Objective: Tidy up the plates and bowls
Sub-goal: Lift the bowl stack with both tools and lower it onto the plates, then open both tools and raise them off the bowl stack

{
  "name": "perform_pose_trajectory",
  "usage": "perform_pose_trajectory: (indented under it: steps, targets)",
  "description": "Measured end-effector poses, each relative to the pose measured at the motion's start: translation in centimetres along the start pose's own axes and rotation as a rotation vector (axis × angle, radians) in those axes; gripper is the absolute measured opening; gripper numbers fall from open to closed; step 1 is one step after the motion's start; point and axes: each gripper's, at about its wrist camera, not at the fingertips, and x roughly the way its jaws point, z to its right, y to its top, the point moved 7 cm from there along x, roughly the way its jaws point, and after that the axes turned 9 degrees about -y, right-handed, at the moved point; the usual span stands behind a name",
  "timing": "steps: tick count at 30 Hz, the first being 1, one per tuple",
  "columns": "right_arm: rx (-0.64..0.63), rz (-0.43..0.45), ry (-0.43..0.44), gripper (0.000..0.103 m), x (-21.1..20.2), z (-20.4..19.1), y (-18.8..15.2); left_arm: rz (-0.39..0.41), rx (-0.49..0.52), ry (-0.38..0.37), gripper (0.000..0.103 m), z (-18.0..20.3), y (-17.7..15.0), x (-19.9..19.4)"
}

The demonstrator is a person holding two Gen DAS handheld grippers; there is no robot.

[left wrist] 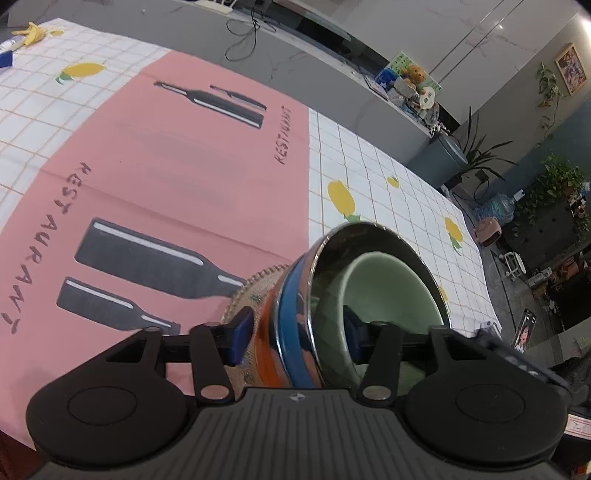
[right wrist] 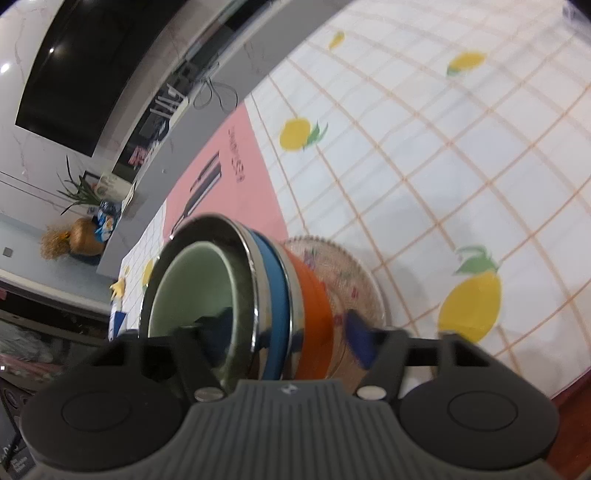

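Observation:
A nested stack fills both views: a green bowl [left wrist: 384, 291] inside a steel bowl with a blue band [left wrist: 291, 314], over an orange bowl [left wrist: 264, 339] and a patterned glass plate [left wrist: 258, 284]. My left gripper [left wrist: 295, 332] is shut across the stack, one blue pad under the plate, the other inside the green bowl. In the right wrist view the green bowl [right wrist: 192, 284], blue-banded steel bowl [right wrist: 273, 291], orange bowl [right wrist: 314, 306] and glass plate [right wrist: 351, 273] appear tilted. My right gripper [right wrist: 284, 339] is shut across the same stack from the opposite side.
A pink placemat [left wrist: 177, 170] printed with bottles lies on the lemon-checked tablecloth [left wrist: 388, 173]. A banana peel [left wrist: 33, 33] and small items lie at the far left corner. A grey counter [left wrist: 332, 74] with cables and clutter runs behind the table.

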Motion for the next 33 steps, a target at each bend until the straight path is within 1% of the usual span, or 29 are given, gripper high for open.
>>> perform_pose_trajectory:
  steps: [1, 4, 6, 8, 13, 15, 20, 27, 33]
  targets:
    - [-0.016, 0.023, -0.007, 0.079, -0.4, -0.2, 0.1, 0.011, 0.007, 0.011, 0.07, 0.0, 0.1, -0.2]
    - [-0.052, 0.05, -0.009, 0.084, -1.1, -0.7, 0.3, 0.021, 0.027, 0.013, 0.07, 0.1, 0.4, -0.7]
    - [-0.066, 0.058, -0.002, 0.084, -1.5, -1.1, 0.3, 0.03, 0.028, 0.002, 0.07, 0.4, 0.5, -1.3]
    - [-0.083, 0.071, -0.01, 0.084, -1.9, -1.5, 0.3, 0.044, 0.051, 0.0, 0.07, 0.7, 0.8, -2.1]
    - [-0.157, 0.161, -0.049, 0.084, -4.0, -2.7, 0.3, 0.099, 0.114, 0.002, 0.07, 1.9, 1.8, -4.7]
    - [-0.199, 0.21, -0.066, 0.085, -5.0, -3.4, 0.2, 0.124, 0.158, 0.013, 0.07, 2.5, 2.2, -5.9]
    - [-0.336, 0.321, -0.096, 0.087, -7.9, -5.9, -0.5, 0.182, 0.294, 0.084, 0.07, 3.7, 2.4, -9.0]
    - [-0.493, 0.445, -0.09, 0.09, -11.5, -9.1, -2.5, 0.283, 0.459, 0.174, 0.07, 5.0, 2.1, -13.4]
    - [-0.617, 0.535, -0.096, 0.096, -13.7, -10.8, -4.9, 0.351, 0.543, 0.23, 0.07, 5.4, 1.4, -16.3]
